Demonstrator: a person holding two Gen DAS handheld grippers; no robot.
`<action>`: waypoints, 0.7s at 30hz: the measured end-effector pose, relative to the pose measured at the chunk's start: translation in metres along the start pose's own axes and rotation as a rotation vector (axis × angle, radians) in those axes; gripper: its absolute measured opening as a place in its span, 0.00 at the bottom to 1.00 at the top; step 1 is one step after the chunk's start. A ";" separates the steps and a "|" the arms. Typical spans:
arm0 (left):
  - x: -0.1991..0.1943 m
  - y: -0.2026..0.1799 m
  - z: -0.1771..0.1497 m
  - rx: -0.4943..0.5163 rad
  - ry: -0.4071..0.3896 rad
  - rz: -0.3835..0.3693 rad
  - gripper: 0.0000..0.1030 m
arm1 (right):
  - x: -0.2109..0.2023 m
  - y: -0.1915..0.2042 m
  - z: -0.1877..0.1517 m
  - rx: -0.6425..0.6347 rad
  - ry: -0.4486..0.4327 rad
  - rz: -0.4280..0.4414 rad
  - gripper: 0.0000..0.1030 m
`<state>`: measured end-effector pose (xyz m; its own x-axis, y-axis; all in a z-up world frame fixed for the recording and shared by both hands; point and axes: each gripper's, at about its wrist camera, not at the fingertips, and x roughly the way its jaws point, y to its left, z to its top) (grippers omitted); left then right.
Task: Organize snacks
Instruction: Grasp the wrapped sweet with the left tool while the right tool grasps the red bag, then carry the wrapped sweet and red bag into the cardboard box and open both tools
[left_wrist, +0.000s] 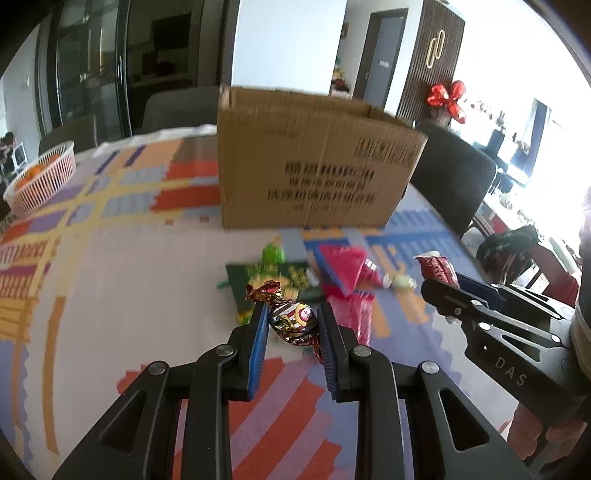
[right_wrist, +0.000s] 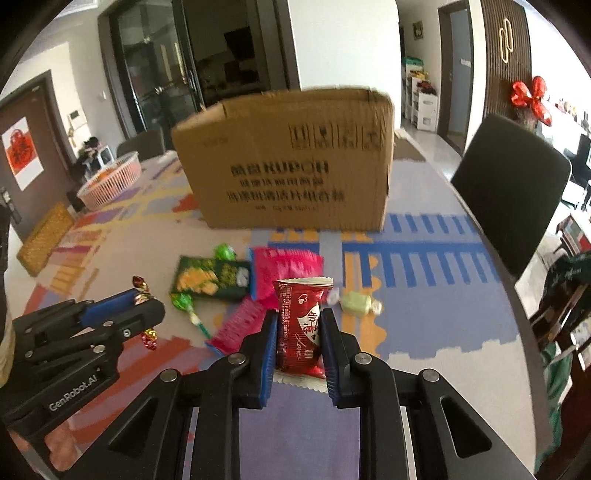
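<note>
The left gripper is clamped on a foil-wrapped candy, its blue pads pressing the round middle while the twisted ends stick out front and back. The right gripper is closed on a small red packet, gripped across its flat sides with the crimped top edge standing up above the pads. Both snacks look clear of the patterned table, in front of the cardboard box, which is most likely where they are to go.

Both pieces should be very light. The candy is hard inside but its foil is slick, so holding the fat middle is safer than the twisted tails, which would slip or tear. The packet is soft and crinkly and will bend if pinched at a seam; the filled centre gives the firmest hold.

On the table between the grippers and the box lie one dark green packet, two pink packets, two green lollipops and one pale green wrapped sweet. That leaves six snacks loose and two held. Farther left stands one pink basket, apparently holding something orange.
</note>
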<state>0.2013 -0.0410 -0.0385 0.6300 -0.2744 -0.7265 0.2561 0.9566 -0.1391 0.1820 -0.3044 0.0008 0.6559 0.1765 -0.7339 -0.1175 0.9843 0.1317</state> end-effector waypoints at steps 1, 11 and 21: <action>-0.002 -0.001 0.003 0.002 -0.007 0.000 0.27 | -0.004 0.001 0.004 -0.003 -0.013 0.004 0.23; -0.027 -0.009 0.044 0.041 -0.113 0.004 0.27 | -0.027 0.000 0.040 -0.014 -0.118 0.016 0.23; -0.035 -0.011 0.089 0.074 -0.185 0.001 0.26 | -0.037 0.000 0.078 -0.030 -0.187 0.013 0.23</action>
<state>0.2417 -0.0506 0.0485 0.7527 -0.2931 -0.5895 0.3043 0.9489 -0.0833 0.2156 -0.3110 0.0800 0.7810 0.1886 -0.5953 -0.1468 0.9820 0.1184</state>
